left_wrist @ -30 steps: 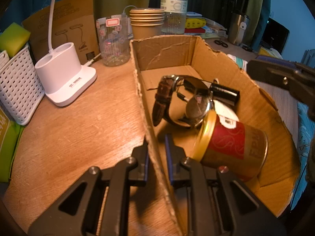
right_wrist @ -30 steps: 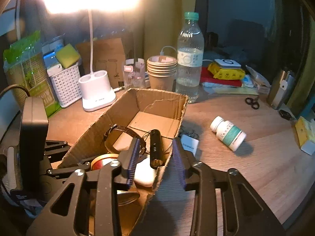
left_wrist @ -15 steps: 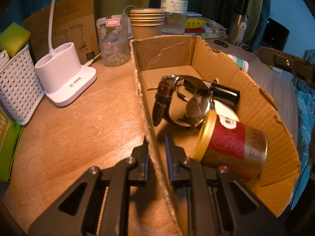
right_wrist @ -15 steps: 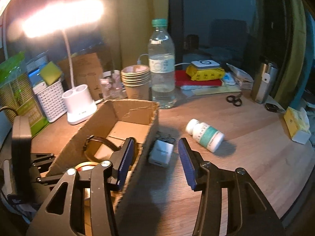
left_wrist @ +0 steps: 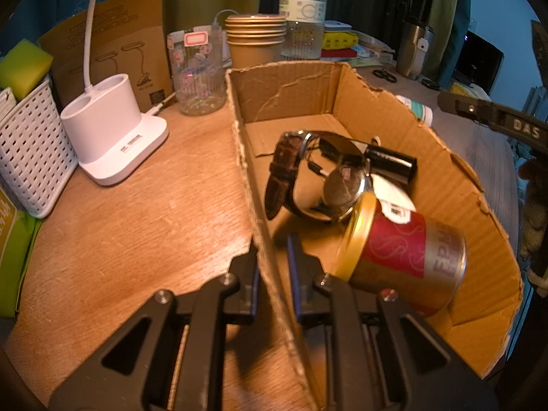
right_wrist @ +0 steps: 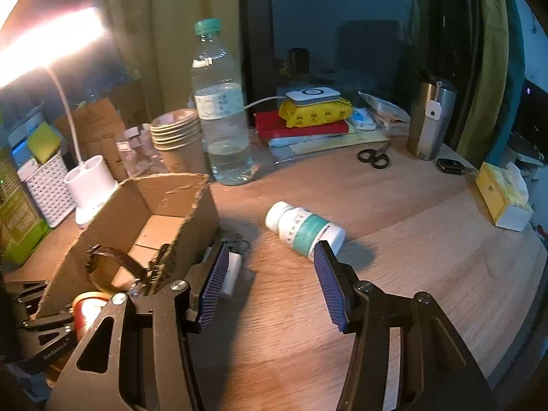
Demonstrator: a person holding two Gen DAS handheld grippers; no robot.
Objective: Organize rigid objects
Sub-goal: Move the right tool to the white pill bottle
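My left gripper (left_wrist: 273,239) is shut on the near left wall of the torn cardboard box (left_wrist: 294,82). Inside the box lie a brown-strapped watch (left_wrist: 284,167), a black cylinder (left_wrist: 390,159) and a red and gold tin (left_wrist: 400,250) on its side. My right gripper (right_wrist: 270,257) hovers over the desk to the right of the box (right_wrist: 171,191), its jaws opening with nothing between them. A white pill bottle (right_wrist: 304,229) with a teal label lies on its side just beyond the right finger. A small white block (right_wrist: 233,270) sits by the box, partly behind the left finger.
At the back stand a water bottle (right_wrist: 219,116), stacked paper cups (right_wrist: 178,137), a white lamp base (left_wrist: 109,126), a white basket (left_wrist: 30,144), books (right_wrist: 308,126), scissors (right_wrist: 373,157) and a steel tumbler (right_wrist: 431,116). A yellow tissue pack (right_wrist: 503,195) lies far right.
My right gripper left the box, swung right over the desk and widened its jaws; the black cylinder stays in the box. The left gripper has not moved.
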